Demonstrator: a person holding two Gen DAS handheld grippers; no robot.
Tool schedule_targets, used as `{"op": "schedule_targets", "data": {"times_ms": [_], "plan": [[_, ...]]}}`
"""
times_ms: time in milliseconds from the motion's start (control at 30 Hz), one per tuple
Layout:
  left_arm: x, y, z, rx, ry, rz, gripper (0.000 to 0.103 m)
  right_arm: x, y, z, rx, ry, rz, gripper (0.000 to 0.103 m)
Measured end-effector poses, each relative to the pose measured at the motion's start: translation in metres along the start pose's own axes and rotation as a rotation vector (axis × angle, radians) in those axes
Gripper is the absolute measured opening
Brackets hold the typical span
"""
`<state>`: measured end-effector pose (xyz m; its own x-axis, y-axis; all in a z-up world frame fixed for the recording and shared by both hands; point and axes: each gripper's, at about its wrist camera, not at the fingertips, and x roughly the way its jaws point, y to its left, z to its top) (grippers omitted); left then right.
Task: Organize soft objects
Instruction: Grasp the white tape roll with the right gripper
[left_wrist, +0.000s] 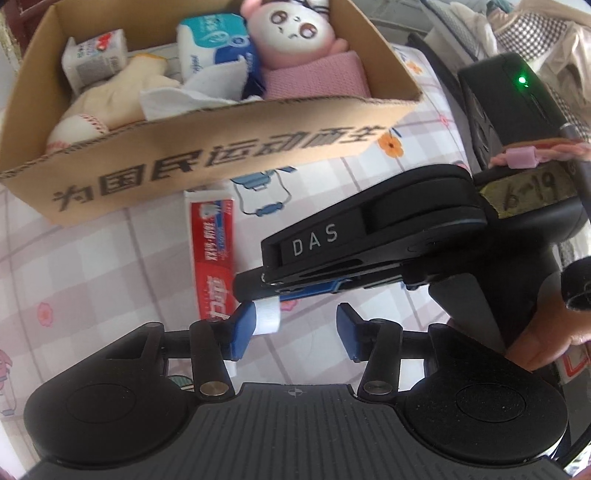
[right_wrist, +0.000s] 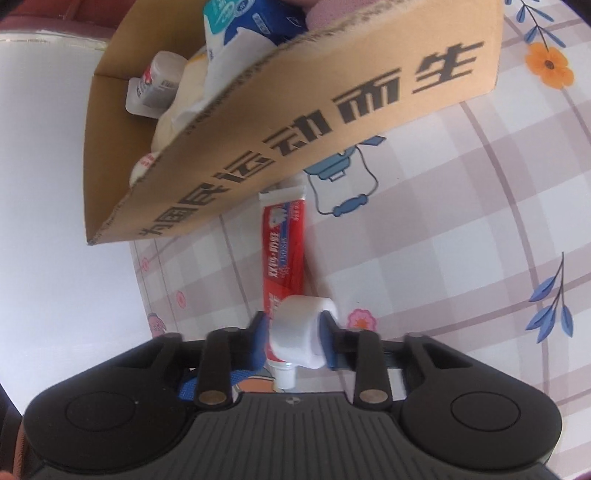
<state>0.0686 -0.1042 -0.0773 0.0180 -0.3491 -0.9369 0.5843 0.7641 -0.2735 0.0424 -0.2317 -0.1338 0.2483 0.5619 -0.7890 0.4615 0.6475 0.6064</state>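
A red toothpaste tube (left_wrist: 214, 254) (right_wrist: 284, 251) lies on the patterned sheet in front of the cardboard box (left_wrist: 221, 155) (right_wrist: 314, 122), crimped end toward the box. My right gripper (right_wrist: 295, 341) (left_wrist: 258, 295) is shut on the tube's white cap (right_wrist: 299, 339) (left_wrist: 267, 317), held tilted just above the tube's near end; the bare white neck (right_wrist: 284, 376) shows below it. My left gripper (left_wrist: 295, 332) is open, with its left pad (left_wrist: 240, 332) over the tube beside the cap and nothing pressed between the pads.
The box holds a pink plush doll (left_wrist: 295, 33), a blue tissue pack (left_wrist: 218, 44), a small white pack (left_wrist: 94, 55), a cream plush (left_wrist: 110, 99) and pink cloth (left_wrist: 314, 77). A hand (left_wrist: 546, 332) grips the right tool. Clothes (left_wrist: 535, 37) pile at the far right.
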Motion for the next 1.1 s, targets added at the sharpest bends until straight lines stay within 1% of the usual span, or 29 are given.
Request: {"op": "schedule_targets", "data": {"times_ms": [167, 333, 467, 600, 700, 833, 967, 1100], "plan": [[0.001, -0.011, -0.003, 0.013, 0.007, -0.014, 0.047, -0.010, -0.016, -0.001, 0.009, -0.002, 0.020, 0.030], [0.000, -0.012, -0.002, -0.004, 0.008, -0.015, 0.047, -0.022, -0.029, 0.003, 0.016, -0.011, 0.028, 0.030], [0.003, -0.011, -0.002, -0.011, 0.025, -0.002, 0.047, -0.032, -0.040, 0.005, 0.013, -0.016, 0.007, 0.030], [0.004, -0.011, -0.001, -0.015, 0.031, 0.000, 0.047, -0.037, -0.057, 0.004, 0.017, -0.003, -0.039, 0.030], [0.011, -0.013, 0.000, -0.009, 0.048, 0.003, 0.047, -0.036, -0.068, 0.002, 0.033, 0.008, -0.045, 0.030], [0.024, -0.019, 0.000, 0.002, 0.087, 0.000, 0.047, -0.037, -0.071, -0.001, 0.038, 0.004, -0.037, 0.030], [0.029, -0.026, -0.002, 0.023, 0.103, 0.000, 0.049, -0.045, -0.066, -0.003, -0.014, -0.023, -0.053, 0.033], [0.035, -0.032, -0.004, 0.044, 0.122, 0.012, 0.050, -0.050, -0.054, -0.005, -0.120, -0.037, -0.085, 0.035]]}}
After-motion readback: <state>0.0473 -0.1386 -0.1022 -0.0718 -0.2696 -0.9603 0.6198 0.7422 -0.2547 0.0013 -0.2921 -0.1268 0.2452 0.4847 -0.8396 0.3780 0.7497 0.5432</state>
